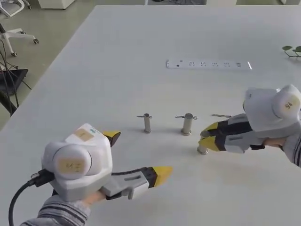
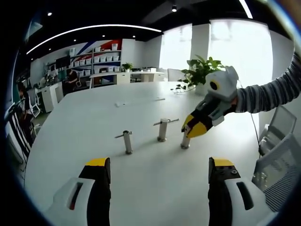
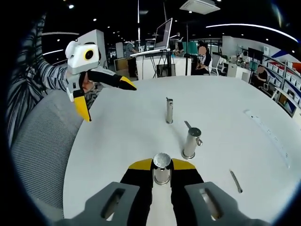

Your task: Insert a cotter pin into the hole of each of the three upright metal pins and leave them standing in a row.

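Observation:
Three metal pins stand on the white table (image 1: 117,70). The left pin (image 1: 147,123) and the middle pin (image 1: 187,125) each carry a cotter pin through the top. The third pin (image 1: 203,149) stands nearer to me, and my right gripper (image 1: 207,136) is shut on it; in the right gripper view this pin (image 3: 162,168) sits between the yellow jaw tips. A loose cotter pin (image 1: 221,116) lies flat behind the right gripper. My left gripper (image 1: 138,155) is open wide and holds nothing, well in front of the row (image 2: 127,142).
A white power strip (image 1: 209,64) lies across the far middle of the table. A plant's leaves (image 1: 292,50) reach in at the far right edge. Office chairs (image 1: 11,19) stand on the floor past the table's left edge.

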Demonstrator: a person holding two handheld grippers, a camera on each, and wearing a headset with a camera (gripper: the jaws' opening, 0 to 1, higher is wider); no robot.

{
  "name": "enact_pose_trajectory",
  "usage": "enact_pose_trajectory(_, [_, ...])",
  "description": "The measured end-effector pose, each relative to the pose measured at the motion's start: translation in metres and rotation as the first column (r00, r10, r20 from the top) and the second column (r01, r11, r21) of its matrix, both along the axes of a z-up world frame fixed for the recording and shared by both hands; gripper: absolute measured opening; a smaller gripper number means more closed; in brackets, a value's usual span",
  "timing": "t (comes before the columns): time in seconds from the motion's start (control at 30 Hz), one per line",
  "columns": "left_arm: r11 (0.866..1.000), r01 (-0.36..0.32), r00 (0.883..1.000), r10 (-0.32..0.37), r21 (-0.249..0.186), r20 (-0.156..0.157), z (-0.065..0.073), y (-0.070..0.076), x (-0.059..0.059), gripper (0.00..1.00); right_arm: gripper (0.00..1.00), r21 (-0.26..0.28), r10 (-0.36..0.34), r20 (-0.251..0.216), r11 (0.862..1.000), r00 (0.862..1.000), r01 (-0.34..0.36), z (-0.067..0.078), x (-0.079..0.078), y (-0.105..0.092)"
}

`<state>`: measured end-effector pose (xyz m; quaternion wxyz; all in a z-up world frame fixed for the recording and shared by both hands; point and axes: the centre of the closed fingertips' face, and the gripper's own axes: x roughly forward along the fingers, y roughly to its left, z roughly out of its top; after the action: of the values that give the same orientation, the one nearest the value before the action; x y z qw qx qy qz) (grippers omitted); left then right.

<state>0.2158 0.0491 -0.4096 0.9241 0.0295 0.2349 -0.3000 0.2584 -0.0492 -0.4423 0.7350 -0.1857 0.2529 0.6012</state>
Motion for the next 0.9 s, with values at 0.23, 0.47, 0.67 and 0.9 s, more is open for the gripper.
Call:
enact_pose_trajectory(0.23, [1.0,-0.004,1.0,0.004,-0.003,-0.002,0.0,0.0,-0.001,0.85,0.08,-0.001,0.074,0.009,0.997,0.997,-0.074,-0.002,-0.011,0.012])
enact_pose_trajectory(0.47, [1.0,0.004,1.0,-0.004,0.001,0.0,0.001,-0.001,-0.001,0.85,0.08,-0.006,0.134,0.02,0.991,0.991,-0.133,-0.003,-0.015,0.017])
enact_pose_trajectory(0.67, [1.0,0.009,1.0,-0.009,0.005,0.001,0.0,-0.002,0.0,0.85,0.08,-0.033,0.173,0.021,0.984,0.985,-0.172,-0.003,-0.018,0.017])
enact_pose_trajectory(0.9, [1.0,0.008,1.0,-0.008,-0.018,0.011,0.004,-0.004,0.0,0.86,0.09,-0.043,0.166,-0.001,0.985,0.986,-0.166,-0.003,-0.018,0.017])
